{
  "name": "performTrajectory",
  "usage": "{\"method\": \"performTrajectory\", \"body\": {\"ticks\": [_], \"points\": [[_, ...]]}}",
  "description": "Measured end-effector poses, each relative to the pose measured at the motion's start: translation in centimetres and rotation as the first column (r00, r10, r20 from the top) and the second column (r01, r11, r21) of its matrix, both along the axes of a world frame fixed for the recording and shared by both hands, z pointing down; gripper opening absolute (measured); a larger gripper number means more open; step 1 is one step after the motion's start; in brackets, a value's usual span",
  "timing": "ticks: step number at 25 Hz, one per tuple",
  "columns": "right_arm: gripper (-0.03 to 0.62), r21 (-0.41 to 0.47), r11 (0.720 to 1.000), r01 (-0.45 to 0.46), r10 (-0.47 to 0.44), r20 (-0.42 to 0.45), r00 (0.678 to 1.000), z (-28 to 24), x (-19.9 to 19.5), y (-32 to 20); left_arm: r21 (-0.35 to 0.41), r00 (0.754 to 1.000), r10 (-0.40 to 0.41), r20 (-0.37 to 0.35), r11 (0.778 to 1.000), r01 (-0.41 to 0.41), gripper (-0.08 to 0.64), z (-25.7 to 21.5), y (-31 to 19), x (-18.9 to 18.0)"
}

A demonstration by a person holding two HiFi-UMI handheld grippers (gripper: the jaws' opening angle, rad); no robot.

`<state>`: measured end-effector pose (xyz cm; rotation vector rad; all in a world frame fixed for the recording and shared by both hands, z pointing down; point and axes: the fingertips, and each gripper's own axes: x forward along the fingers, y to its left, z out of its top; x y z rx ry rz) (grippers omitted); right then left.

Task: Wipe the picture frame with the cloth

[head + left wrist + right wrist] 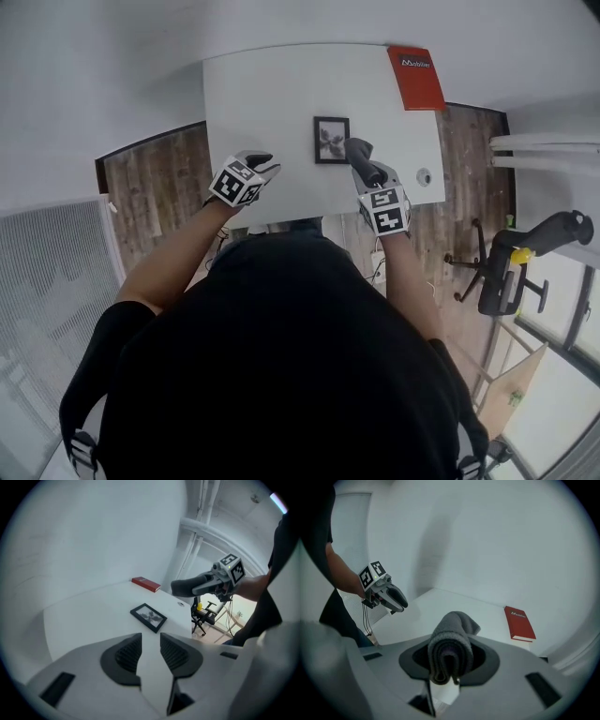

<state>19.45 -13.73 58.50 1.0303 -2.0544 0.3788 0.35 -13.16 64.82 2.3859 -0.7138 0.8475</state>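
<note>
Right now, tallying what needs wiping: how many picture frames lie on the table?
1: a small black rectangular picture frame lying flat on the white table; the person's body hides its near edge.

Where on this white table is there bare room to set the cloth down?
Widest bare patch: the table's left half, from the picture frame to the left edge. A narrower strip runs between the frame and the red book. Right of the frame is crowded: the right gripper with the cloth hangs there, beside a small round fitting.
</note>
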Motion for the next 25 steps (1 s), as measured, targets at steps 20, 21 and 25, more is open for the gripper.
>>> {"method": "performTrajectory", "body": {"ticks": [20, 21, 25], "points": [[0.106, 0.108, 0.952, -0.287, 0.264, 0.189, 0.946, -9.3, 0.0, 4.8, 0.218, 0.990, -0.042, -0.137, 0.973, 0.072, 0.127, -13.3, 0.6, -8.8], [0.106, 0.112, 0.950, -0.290, 0.265, 0.195, 0.944, -9.5, -0.4, 5.0, 0.219, 0.988, -0.045, -0.145, 0.973, 0.077, 0.127, -13.5, 0.8, -9.3], [0.106, 0.133, 0.945, -0.299, 0.267, 0.216, 0.939, -10.6, -1.4, 5.1, 0.220, 0.982, -0.053, -0.181, 0.971, 0.093, 0.127, -14.1, 1.0, -10.5]]}}
